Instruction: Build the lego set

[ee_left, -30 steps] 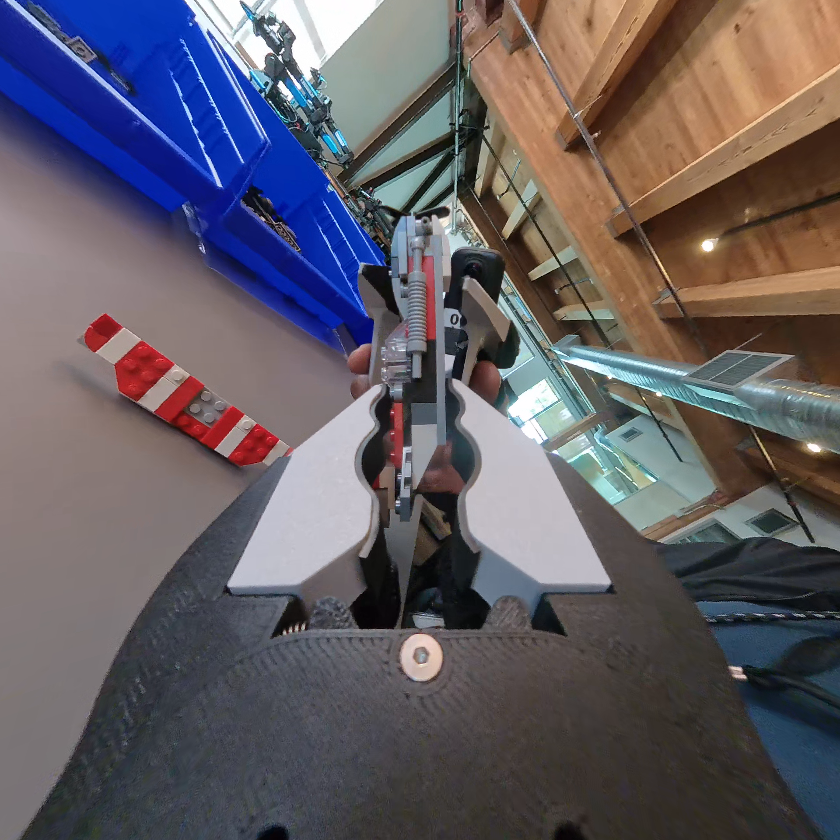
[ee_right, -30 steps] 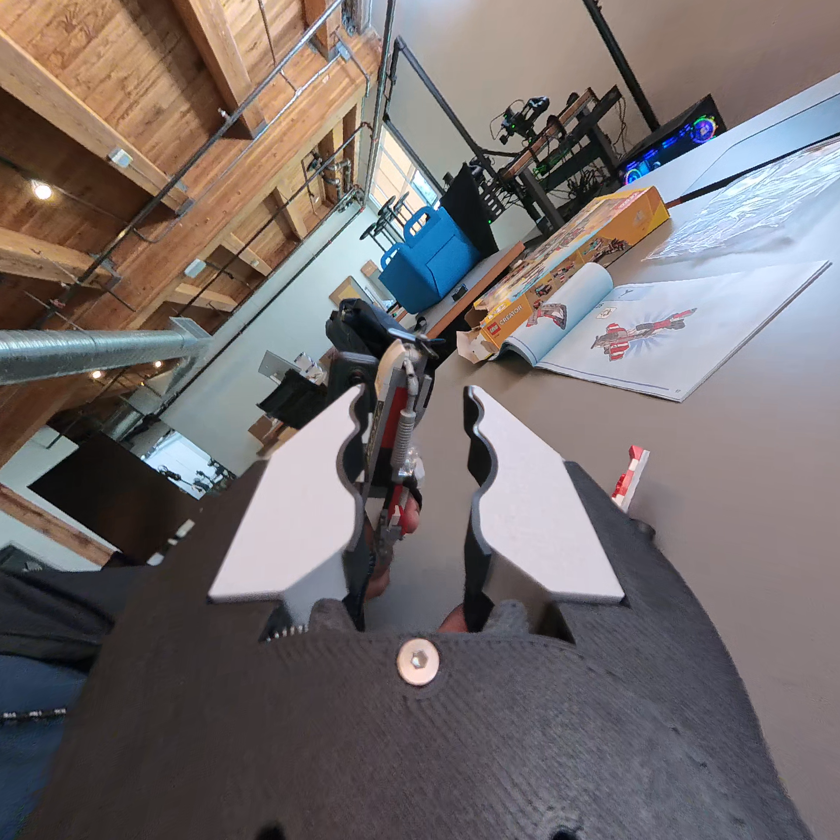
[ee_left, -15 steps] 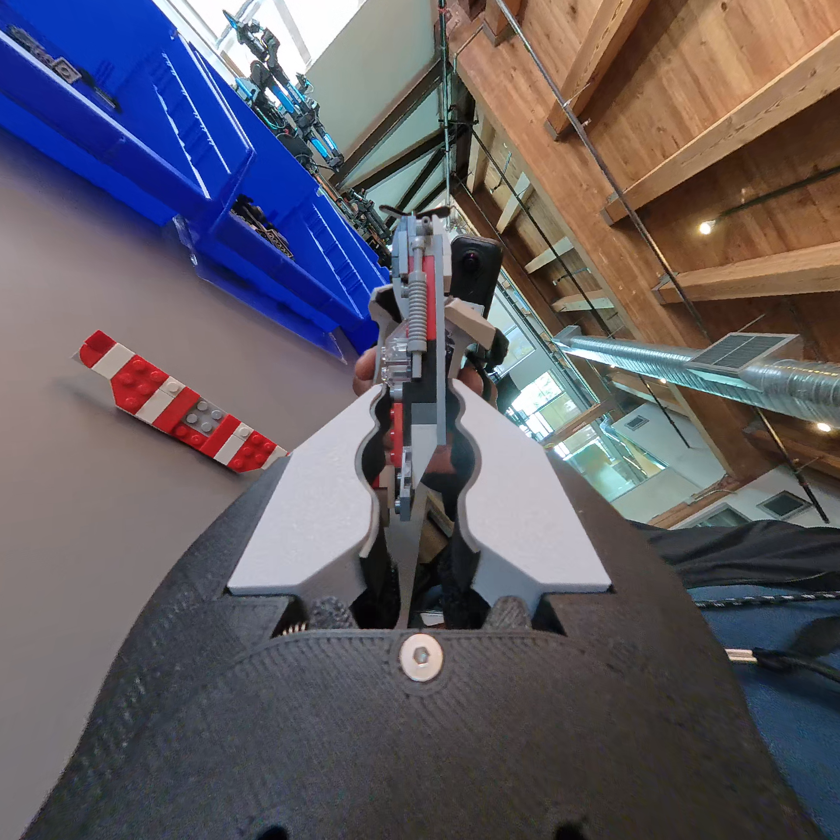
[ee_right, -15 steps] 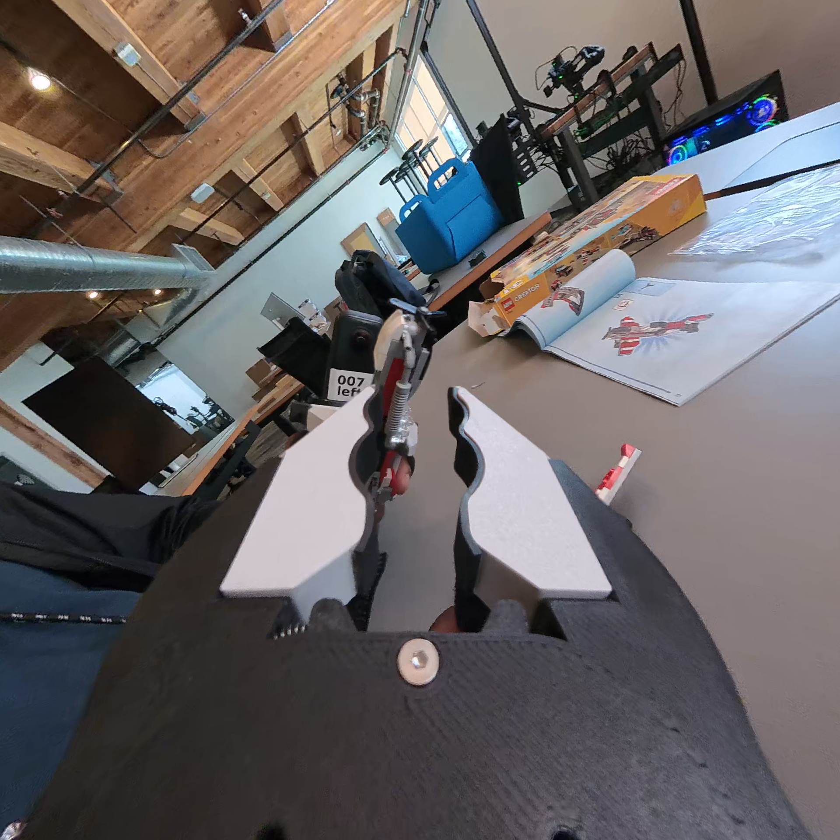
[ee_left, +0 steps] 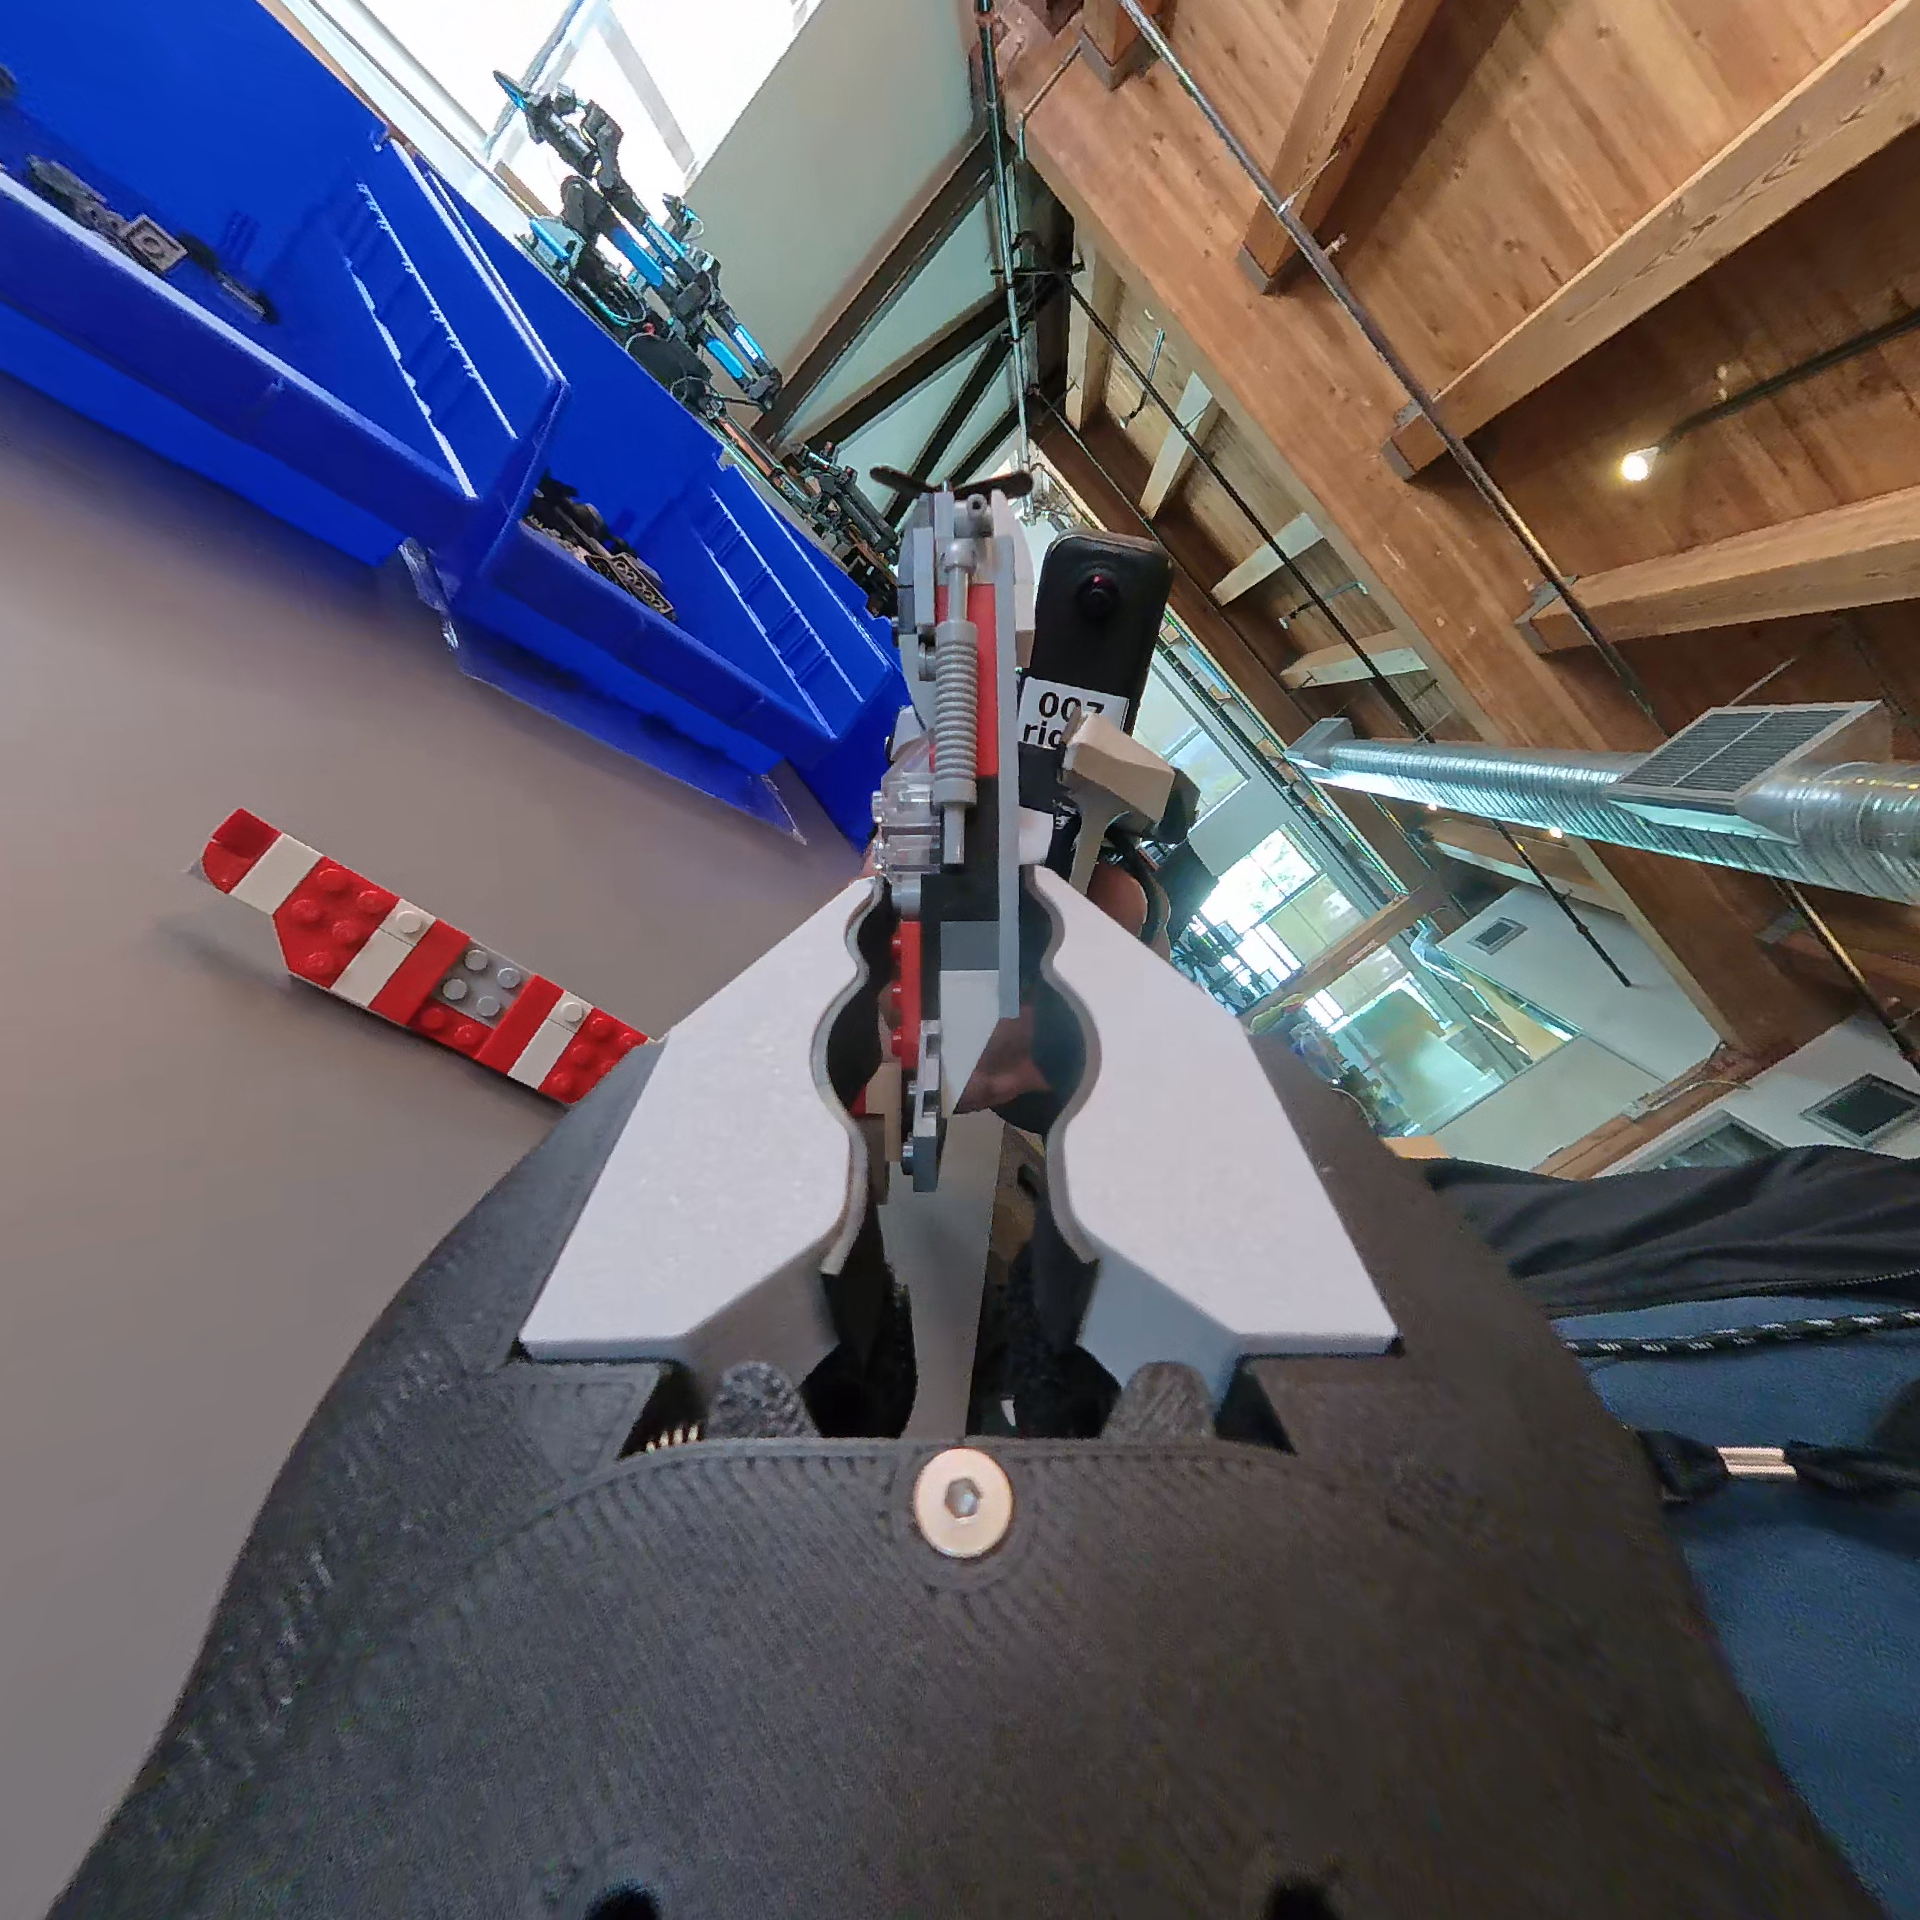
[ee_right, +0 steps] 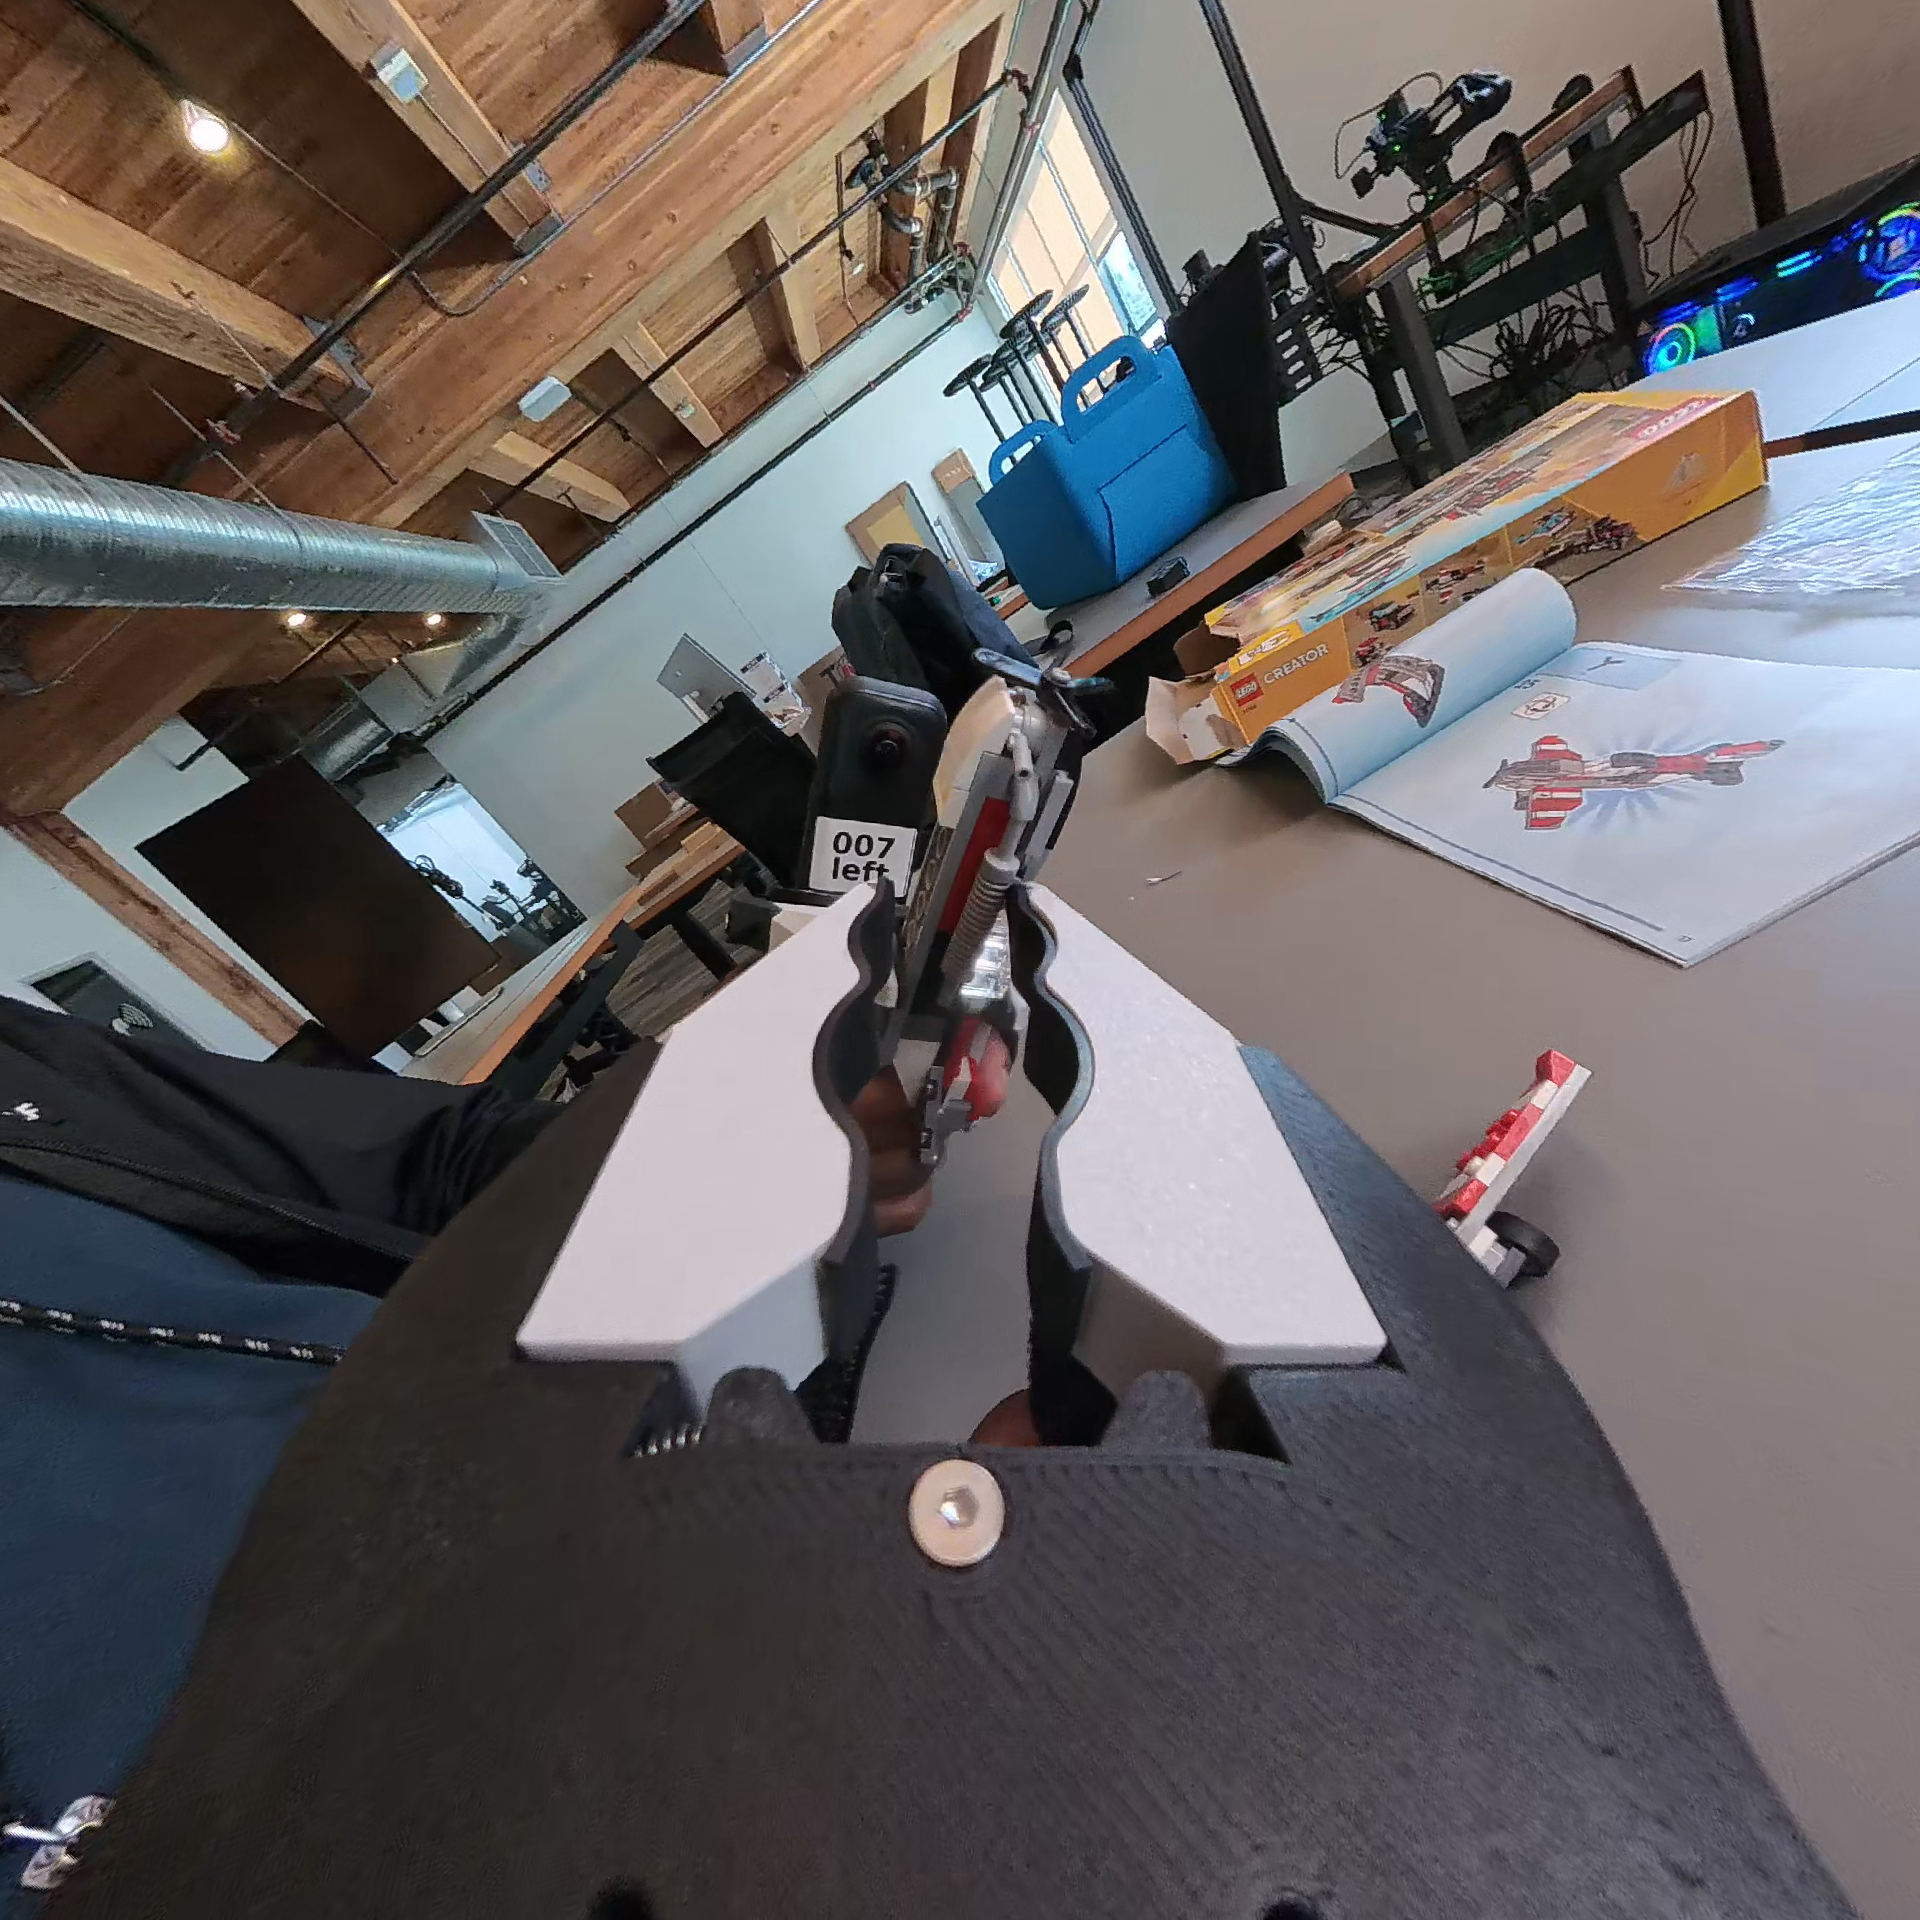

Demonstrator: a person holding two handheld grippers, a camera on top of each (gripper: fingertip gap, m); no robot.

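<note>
My left gripper (ee_left: 951,894) is shut on the lower part of a grey, red and black lego plane body (ee_left: 956,727) with a spring-like part and a black propeller on top, and holds it upright above the table. My right gripper (ee_right: 951,914) faces it from the other side, and its jaws are closed in on the same body (ee_right: 1003,790). One of its fingers (ee_left: 1112,769) shows beside the body in the left wrist view. A red-and-white striped wing (ee_left: 416,956) lies loose on the grey table (ee_left: 208,1299); it also shows in the right wrist view (ee_right: 1507,1143).
Blue bins (ee_left: 312,343) with loose parts stand along the far edge of the table. An open instruction booklet (ee_right: 1610,790), a yellow set box (ee_right: 1507,530) and a clear plastic bag (ee_right: 1818,540) lie farther off. A person's dark sleeve (ee_right: 260,1143) is close by. My two grippers' fingertips are within a few centimetres of each other. From the left gripper's tips to the red-and-white striped wing (ee_left: 416,956) is close to 11 centimetres.
My right gripper's jaws have gone from wide open to closed around the plane body, and it has moved closer. My left gripper has kept its hold.
</note>
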